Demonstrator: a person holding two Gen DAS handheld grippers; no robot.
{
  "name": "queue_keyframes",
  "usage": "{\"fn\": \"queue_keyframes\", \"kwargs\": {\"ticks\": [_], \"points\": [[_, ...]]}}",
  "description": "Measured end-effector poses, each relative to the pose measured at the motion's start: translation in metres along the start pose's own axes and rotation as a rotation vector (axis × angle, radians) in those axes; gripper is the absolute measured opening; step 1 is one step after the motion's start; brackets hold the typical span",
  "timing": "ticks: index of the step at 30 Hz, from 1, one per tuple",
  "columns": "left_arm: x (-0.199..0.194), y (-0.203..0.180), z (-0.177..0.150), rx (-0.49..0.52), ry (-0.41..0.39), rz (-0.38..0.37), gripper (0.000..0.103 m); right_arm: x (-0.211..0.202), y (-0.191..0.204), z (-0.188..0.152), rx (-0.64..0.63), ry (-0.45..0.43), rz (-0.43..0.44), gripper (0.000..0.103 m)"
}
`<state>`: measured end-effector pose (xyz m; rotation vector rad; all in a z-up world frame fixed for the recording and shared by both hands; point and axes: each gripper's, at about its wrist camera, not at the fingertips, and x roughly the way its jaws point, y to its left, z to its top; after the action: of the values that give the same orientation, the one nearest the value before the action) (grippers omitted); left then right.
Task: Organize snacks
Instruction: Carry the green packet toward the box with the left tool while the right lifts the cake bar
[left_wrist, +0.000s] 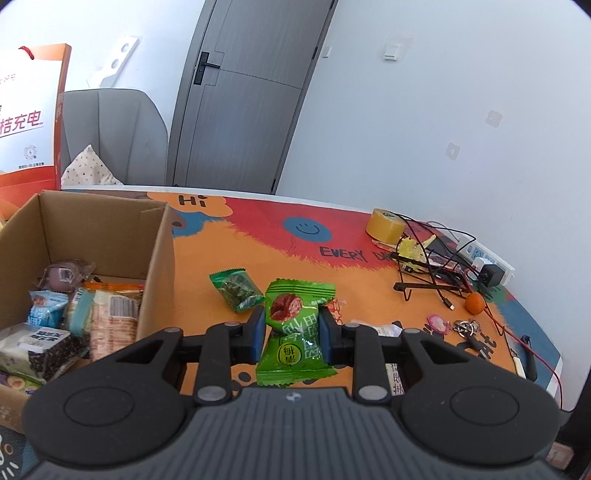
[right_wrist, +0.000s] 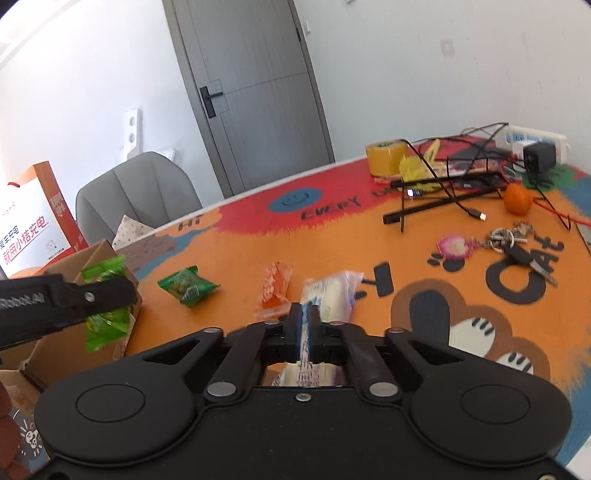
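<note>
— What has the left gripper (left_wrist: 291, 328) got?
— Its pads pinch a green snack packet (left_wrist: 293, 332), lifted above the table (left_wrist: 229, 254), just beside the cardboard box (left_wrist: 162, 258) at the left edge.
— And the right gripper (right_wrist: 303, 325)?
— Clamped narrow on a blurred white snack packet (right_wrist: 332, 295) near the front edge.

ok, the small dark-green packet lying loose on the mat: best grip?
Take the small dark-green packet across its short width at the puffed middle, coming from above. It lies flat and free on the mat, crimped ends thin and floppy. Both tongs are full now.
</note>
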<state>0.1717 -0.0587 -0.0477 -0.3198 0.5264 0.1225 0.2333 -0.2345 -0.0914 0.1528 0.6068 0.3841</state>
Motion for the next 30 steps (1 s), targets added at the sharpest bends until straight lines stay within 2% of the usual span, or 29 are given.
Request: {"fn": "queue_keyframes", "kwargs": {"ticks": [1,2,3,6,11,14,16,18,23,30], "points": [[-0.002,0.002,0.001,-0.001,-0.007,0.002,0.028,0.002,0.001,-0.001,-0.005,0.004,-0.004,0.027],[-0.004,0.003,0.003,-0.001,-0.015,0.005,0.028,0.004,0.003,-0.001,-0.008,0.011,-0.008,0.038],[-0.006,0.005,0.005,-0.003,-0.022,0.006,0.028,0.007,0.004,-0.002,-0.010,0.015,-0.012,0.045],[-0.012,0.012,0.012,-0.017,-0.047,0.016,0.028,0.018,0.008,-0.005,-0.019,0.032,-0.021,0.060],[-0.027,0.033,0.025,-0.047,-0.096,0.048,0.028,0.038,0.016,-0.013,-0.044,0.074,-0.051,0.065],[-0.035,0.048,0.032,-0.062,-0.126,0.077,0.028,0.047,0.022,-0.017,-0.070,0.085,-0.073,0.064],[-0.038,0.059,0.034,-0.076,-0.135,0.097,0.028,0.050,0.025,-0.020,-0.090,0.081,-0.085,0.057],[-0.039,0.071,0.035,-0.094,-0.136,0.116,0.028,0.051,0.030,-0.021,-0.129,0.070,-0.114,0.036],[-0.043,0.100,0.035,-0.136,-0.134,0.156,0.028,0.048,0.026,-0.019,-0.106,0.052,-0.082,0.029],[-0.046,0.127,0.033,-0.172,-0.123,0.197,0.028,0.038,0.027,-0.012,-0.071,0.013,-0.061,0.027]]}}
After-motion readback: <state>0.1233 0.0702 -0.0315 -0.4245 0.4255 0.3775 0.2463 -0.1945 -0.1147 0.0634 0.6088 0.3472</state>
